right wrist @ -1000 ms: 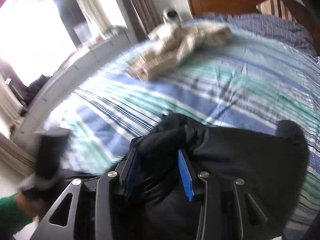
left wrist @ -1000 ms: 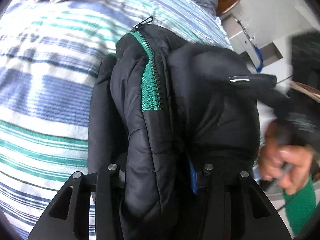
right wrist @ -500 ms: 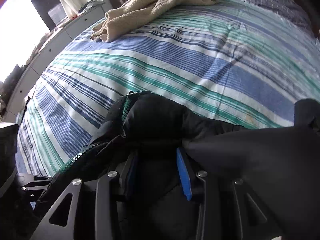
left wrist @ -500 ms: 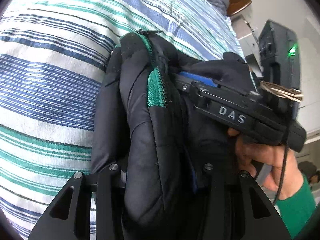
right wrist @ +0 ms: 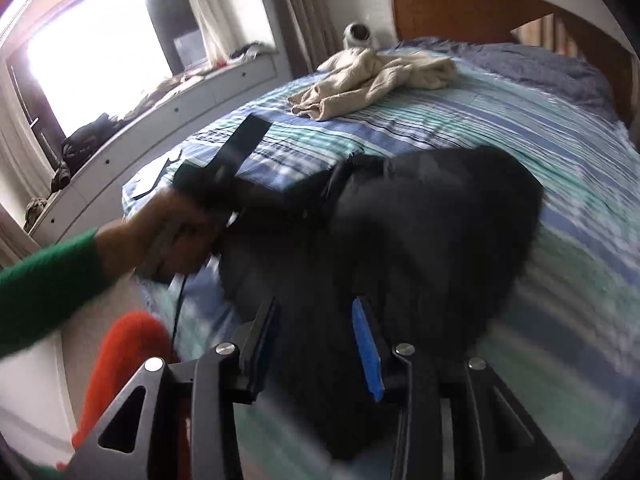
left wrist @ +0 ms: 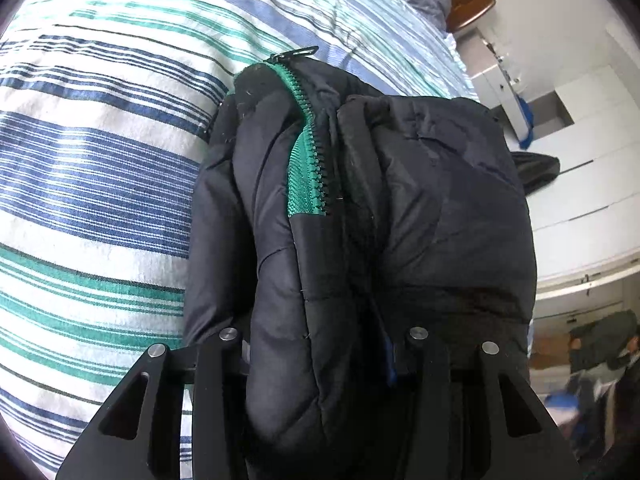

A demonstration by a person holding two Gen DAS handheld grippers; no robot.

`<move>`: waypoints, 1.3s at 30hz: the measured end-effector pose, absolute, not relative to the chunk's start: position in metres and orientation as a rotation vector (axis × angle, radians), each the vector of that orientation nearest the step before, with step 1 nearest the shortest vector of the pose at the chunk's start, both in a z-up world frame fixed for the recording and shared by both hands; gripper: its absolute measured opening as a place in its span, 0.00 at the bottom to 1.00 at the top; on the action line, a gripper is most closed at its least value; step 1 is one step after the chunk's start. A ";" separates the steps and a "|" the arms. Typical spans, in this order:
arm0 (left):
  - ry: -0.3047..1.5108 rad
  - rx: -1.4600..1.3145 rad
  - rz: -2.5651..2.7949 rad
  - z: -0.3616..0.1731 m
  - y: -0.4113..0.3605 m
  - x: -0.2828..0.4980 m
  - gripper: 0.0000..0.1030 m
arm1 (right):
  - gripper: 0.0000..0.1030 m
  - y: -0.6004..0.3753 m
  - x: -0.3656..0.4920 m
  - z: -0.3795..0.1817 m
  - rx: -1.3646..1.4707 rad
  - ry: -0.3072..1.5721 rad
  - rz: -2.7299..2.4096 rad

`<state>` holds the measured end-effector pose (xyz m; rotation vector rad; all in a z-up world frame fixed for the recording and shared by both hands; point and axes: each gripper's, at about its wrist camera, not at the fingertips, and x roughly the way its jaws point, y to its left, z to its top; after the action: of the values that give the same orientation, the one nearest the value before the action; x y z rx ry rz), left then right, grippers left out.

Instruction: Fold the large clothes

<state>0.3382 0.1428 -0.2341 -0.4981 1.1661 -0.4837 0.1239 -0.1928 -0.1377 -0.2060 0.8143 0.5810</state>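
A black puffer jacket (left wrist: 360, 208) with a green zipper (left wrist: 308, 168) is bunched on the striped bed. My left gripper (left wrist: 320, 344) is shut on a thick fold of the jacket; its fingers are mostly buried in fabric. In the right wrist view the jacket (right wrist: 420, 232) is a blurred dark mound. My right gripper (right wrist: 320, 336) has its blue pads (right wrist: 366, 344) apart, with jacket fabric between and just ahead of them; grip unclear. The left gripper's body (right wrist: 236, 168) and the hand holding it show at the left of that view.
The bed has a blue, green and white striped cover (left wrist: 100, 168). A beige garment (right wrist: 372, 76) lies crumpled near the pillows (right wrist: 540, 68) and wooden headboard (right wrist: 480, 12). A white window bench (right wrist: 160, 128) runs along the left. White cabinets (left wrist: 580, 200) stand to the right.
My right gripper has pulled back from the left gripper and left its view. Its pads now look spread wider. The left gripper keeps its hold on the jacket.
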 end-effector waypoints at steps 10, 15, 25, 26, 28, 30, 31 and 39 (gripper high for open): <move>1.135 -0.445 -0.470 -0.231 0.129 0.329 0.48 | 0.36 -0.199 0.140 -0.225 -0.269 0.881 0.525; 1.136 -0.468 -0.469 -0.231 0.131 0.328 0.48 | 0.37 -0.198 0.140 -0.217 -0.281 0.867 0.516; 0.912 -0.478 -0.446 -0.154 0.189 0.266 1.00 | 0.57 -0.235 0.074 -0.166 -0.212 0.772 0.424; 0.864 -0.440 -0.378 -0.147 0.200 0.254 1.00 | 0.57 -0.243 0.069 -0.164 -0.219 0.757 0.398; 0.851 -0.375 -0.291 -0.143 0.213 0.241 1.00 | 0.57 -0.249 0.067 -0.162 -0.210 0.746 0.371; 0.889 -0.256 -0.213 -0.146 0.218 0.228 1.00 | 0.57 -0.260 0.063 -0.163 -0.186 0.750 0.337; 0.922 -0.205 -0.190 -0.150 0.218 0.224 1.00 | 0.57 -0.263 0.063 -0.162 -0.176 0.752 0.321; 1.006 -0.339 -0.188 -0.174 0.247 0.213 0.76 | 0.58 -0.262 0.060 -0.170 -0.087 0.780 0.336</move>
<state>0.2130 0.2468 -0.1740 -0.3389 1.0064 -0.1882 0.0599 -0.2620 -0.1703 -0.0875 0.7802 0.3356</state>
